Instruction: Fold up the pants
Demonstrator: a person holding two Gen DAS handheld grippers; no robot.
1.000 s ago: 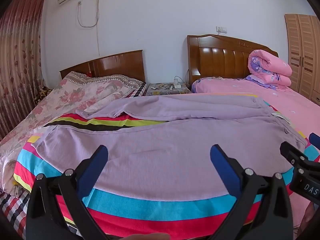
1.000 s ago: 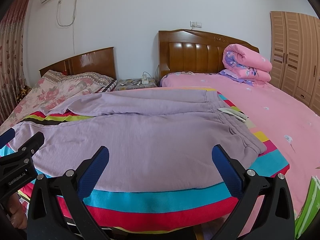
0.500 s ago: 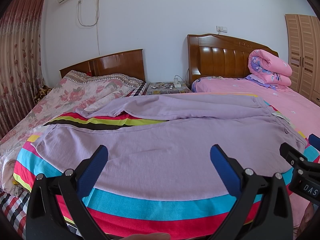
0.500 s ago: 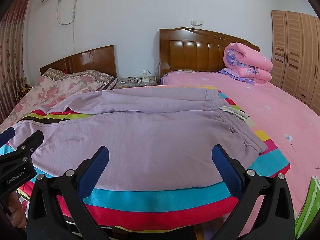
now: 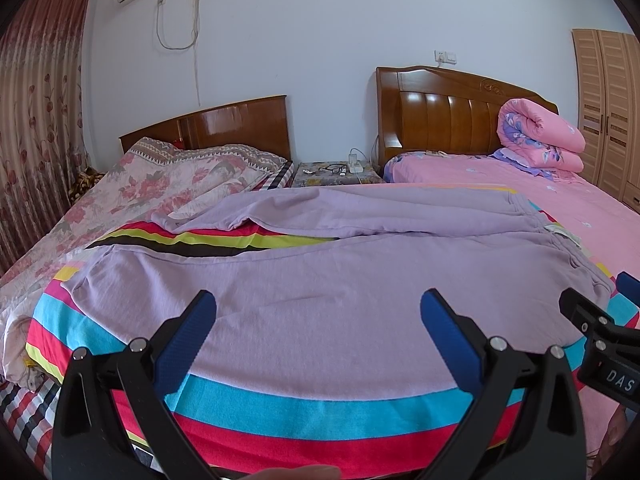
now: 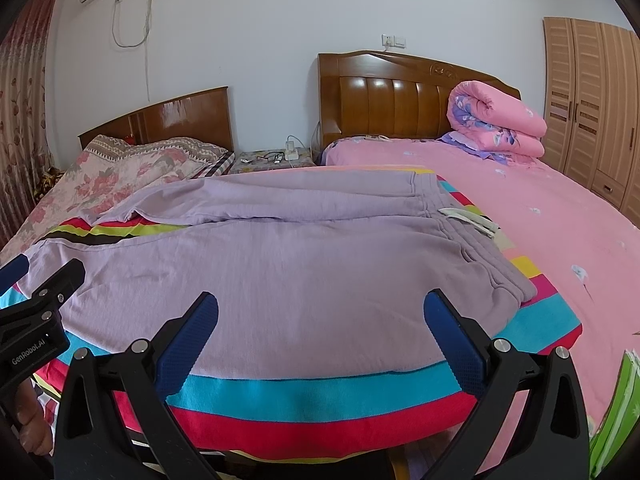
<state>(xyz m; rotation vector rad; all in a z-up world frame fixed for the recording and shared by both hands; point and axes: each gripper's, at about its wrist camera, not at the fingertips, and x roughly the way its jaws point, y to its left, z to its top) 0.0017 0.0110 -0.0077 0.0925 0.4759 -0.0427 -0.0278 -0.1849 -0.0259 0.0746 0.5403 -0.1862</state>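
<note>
In your left wrist view, the lilac pants (image 5: 320,280) lie spread flat across the striped blanket (image 5: 320,404), the near leg running along the blanket's front edge and the far leg along its back edge, with the waistband toward the right end. Your left gripper (image 5: 318,322) hangs above the front edge with its 2 blue-padded fingers (image 5: 188,336) spread wide and nothing between them; the near leg's lower hem lies just beyond and below the tips, not touched. The gripper points level across the bed toward the headboards (image 5: 452,120). At the right border you see part of the right gripper, cut off by the frame, and a blurred sliver of skin at the bottom edge that is too vague to identify. In your right wrist view, the pants fill the middle of the blanket, the waistband (image 6: 484,256) near its right edge and a white tag (image 6: 468,218) lying by it. Your right gripper (image 6: 320,322) also stands wide apart and empty, poised over the blanket's front edge, short of the cloth. At the left border the left gripper's black body enters, only partly shown, with part of a hand (image 6: 30,424) under it. The leg cuffs at the left end are hard to make out.
</note>
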